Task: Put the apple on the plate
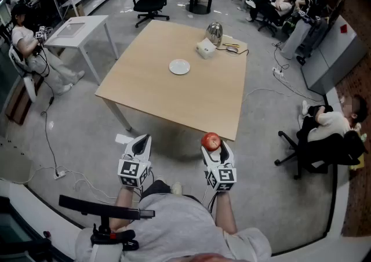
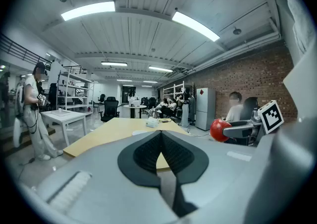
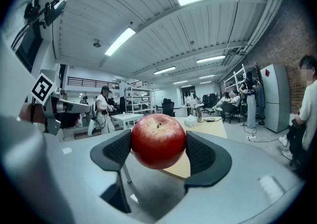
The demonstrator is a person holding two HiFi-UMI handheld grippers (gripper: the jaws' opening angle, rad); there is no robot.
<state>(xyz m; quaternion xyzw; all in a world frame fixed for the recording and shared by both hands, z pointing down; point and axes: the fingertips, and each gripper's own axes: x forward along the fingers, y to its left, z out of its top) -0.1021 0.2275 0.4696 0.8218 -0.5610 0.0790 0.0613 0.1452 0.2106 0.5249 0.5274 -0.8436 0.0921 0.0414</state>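
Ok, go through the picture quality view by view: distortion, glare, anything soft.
Head view: wide-angle bending at the edges, even light, table and plate sharp. Left gripper view: fisheye with dark corners, ceiling strip light blown out to white, the jaws near the lens soft. Right gripper view: same fisheye, apple sharp between the jaws.

Light wooden table (image 1: pixel 162 98) bearing a white plate (image 1: pixel 179 67); beyond the plate, white box (image 1: pixel 206 49) and metal kettle (image 1: pixel 215 33)
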